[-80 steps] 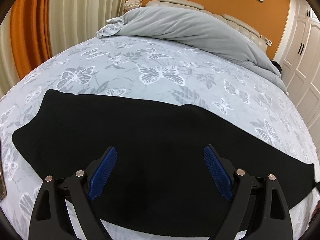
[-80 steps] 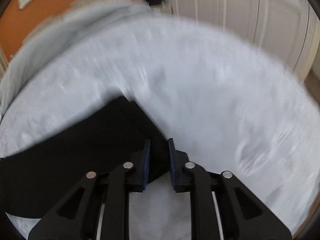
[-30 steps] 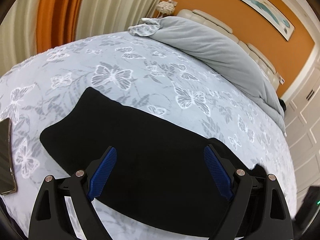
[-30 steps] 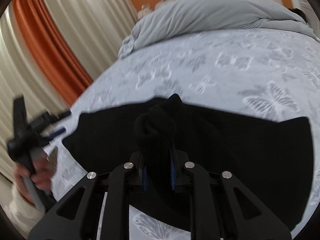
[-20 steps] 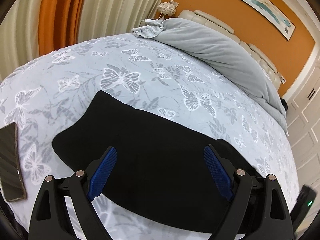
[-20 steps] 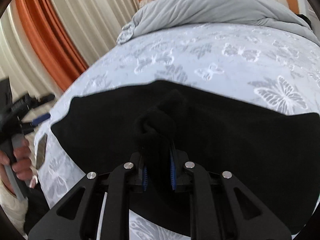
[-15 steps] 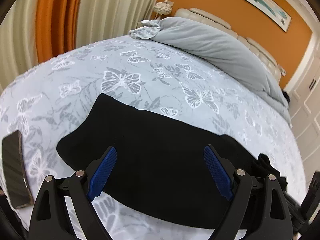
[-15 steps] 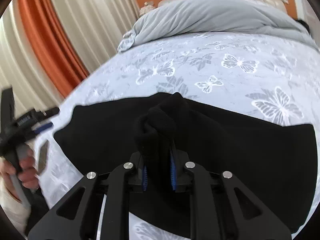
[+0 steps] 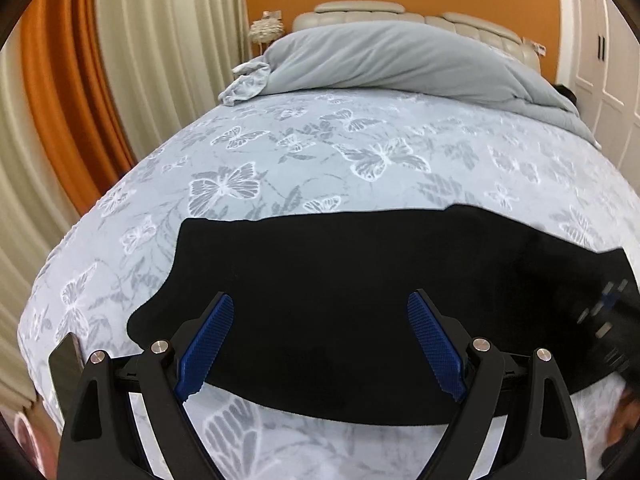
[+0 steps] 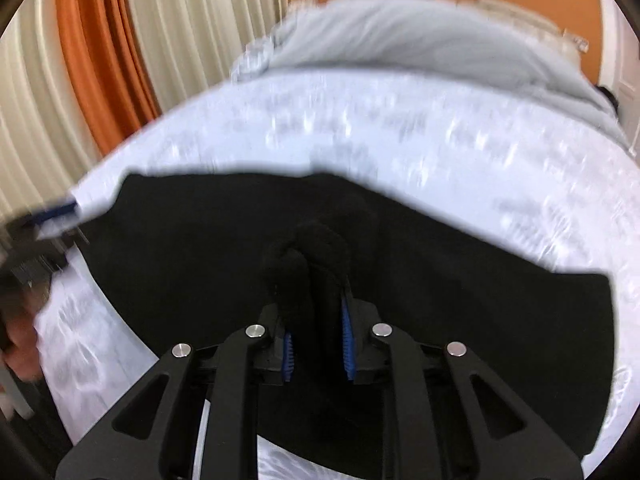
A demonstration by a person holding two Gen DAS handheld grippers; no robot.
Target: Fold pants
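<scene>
Two grippers are in play, and only one has cloth. Your left gripper [image 9: 320, 344] hangs over the black pants [image 9: 340, 292] with its blue pads [image 9: 206, 346] spread wide and nothing between them. Your right gripper [image 10: 318, 340] is clamped on a bunched fold of the pants [image 10: 460, 300], the wad rising above its fingers. The pants lie flat across the butterfly-print bedspread [image 9: 360, 152], near its front edge. A dark phone [image 9: 64, 364] lies left of them. That right view is blurred, so the fabric's edges look soft.
</scene>
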